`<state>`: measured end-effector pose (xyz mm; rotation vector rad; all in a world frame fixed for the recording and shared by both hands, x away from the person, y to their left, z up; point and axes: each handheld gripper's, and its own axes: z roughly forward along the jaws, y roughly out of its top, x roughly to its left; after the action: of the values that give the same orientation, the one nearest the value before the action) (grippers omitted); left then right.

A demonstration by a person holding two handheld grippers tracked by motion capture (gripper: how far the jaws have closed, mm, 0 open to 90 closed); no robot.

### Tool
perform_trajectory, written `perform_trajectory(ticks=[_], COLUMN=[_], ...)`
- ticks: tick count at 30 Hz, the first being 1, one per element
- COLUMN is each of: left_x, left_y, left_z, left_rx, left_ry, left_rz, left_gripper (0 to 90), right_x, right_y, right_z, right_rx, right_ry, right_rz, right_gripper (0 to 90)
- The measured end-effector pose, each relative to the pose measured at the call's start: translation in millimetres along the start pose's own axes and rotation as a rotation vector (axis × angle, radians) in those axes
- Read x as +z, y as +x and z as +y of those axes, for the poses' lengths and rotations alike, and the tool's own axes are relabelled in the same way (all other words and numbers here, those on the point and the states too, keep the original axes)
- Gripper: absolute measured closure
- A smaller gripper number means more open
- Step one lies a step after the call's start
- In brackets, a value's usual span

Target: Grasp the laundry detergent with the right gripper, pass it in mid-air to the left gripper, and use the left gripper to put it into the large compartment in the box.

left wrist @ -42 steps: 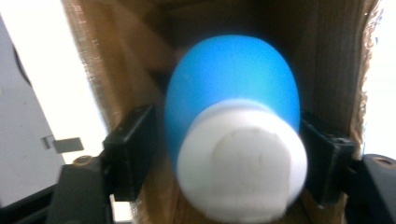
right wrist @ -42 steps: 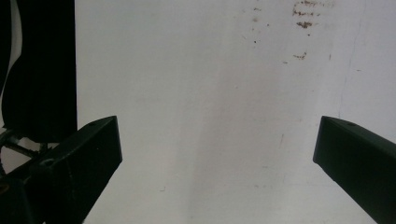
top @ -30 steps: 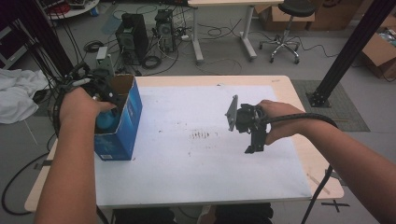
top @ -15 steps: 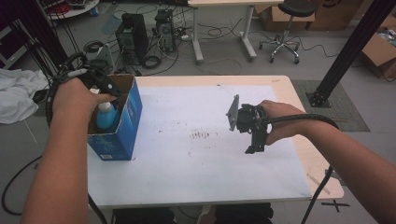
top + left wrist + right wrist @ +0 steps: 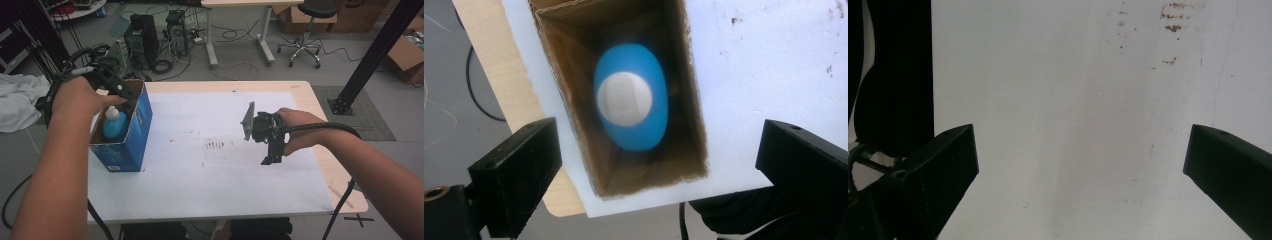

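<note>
Left gripper (image 5: 651, 165) jaws just opened, bottle (image 5: 630, 102) released in box (image 5: 131, 131); withdraw vertically; right gripper (image 5: 1080, 160) open, idle.

Office chair (image 5: 303, 30), computer towers (image 5: 141, 35) and white cloth (image 5: 17, 102) on floor

The right tool (image 5: 1080, 165) has its jaws wide apart above the white desk (image 5: 1073, 100), with small brown stains (image 5: 1173, 27) farther off.
</note>
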<state>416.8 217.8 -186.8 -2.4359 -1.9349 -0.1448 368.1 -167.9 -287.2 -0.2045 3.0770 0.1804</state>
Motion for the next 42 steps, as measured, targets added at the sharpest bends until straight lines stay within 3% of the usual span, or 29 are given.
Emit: perform_trajectory(ticks=[10, 15, 17, 21, 24, 30, 33, 37, 42], left_x=[-15.8, -19.5, -20.1, -18.6, -20.9, -21.5, -19.6, -16.5, -16.9], left_y=[-13.5, -26.4, -34.3, -55.3, -70.6, -98.6, -114.0, -125.7, -134.8], left_z=[-2.1, -1.0, 0.2, -0.7, -3.2, -8.0, -13.9, -21.2, -28.3], left_rx=[0.069, 0.166, 0.236, 0.403, 0.500, 0.669, 0.794, 0.904, 1.020], left_ry=[-0.020, -0.025, -0.023, -0.003, -0.012, -0.004, 0.000, 0.000, -0.005], left_rz=[0.002, -0.038, -0.067, -0.176, -0.205, -0.195, -0.179, -0.189, -0.137], left_gripper=[0.3, 0.1, 0.1, 0.1, 0.1, 0.1, 0.1, 0.1, 0.1], right_x=[-0.6, -0.8, -1.2, -2.9, -4.9, -7.1, -7.2, -7.6, -8.8], right_y=[0.9, 1.2, 0.8, 0.4, 0.9, 1.9, 1.9, 3.7, 2.9], right_z=[0.6, 0.3, 0.0, -0.1, 1.1, 2.6, 2.7, 4.4, 5.9], right_rx=[0.000, 0.003, 0.003, 0.006, 0.002, 0.006, 0.007, 0.004, -0.003], right_ry=[-0.001, 0.003, 0.010, 0.022, 0.023, 0.032, 0.034, 0.035, 0.038], right_rz=[0.000, 0.002, 0.005, 0.003, 0.001, 0.002, -0.001, -0.005, -0.007], right_gripper=[0.9, 0.9, 0.8, 0.8, 0.8, 0.9, 0.9, 0.9, 0.9])
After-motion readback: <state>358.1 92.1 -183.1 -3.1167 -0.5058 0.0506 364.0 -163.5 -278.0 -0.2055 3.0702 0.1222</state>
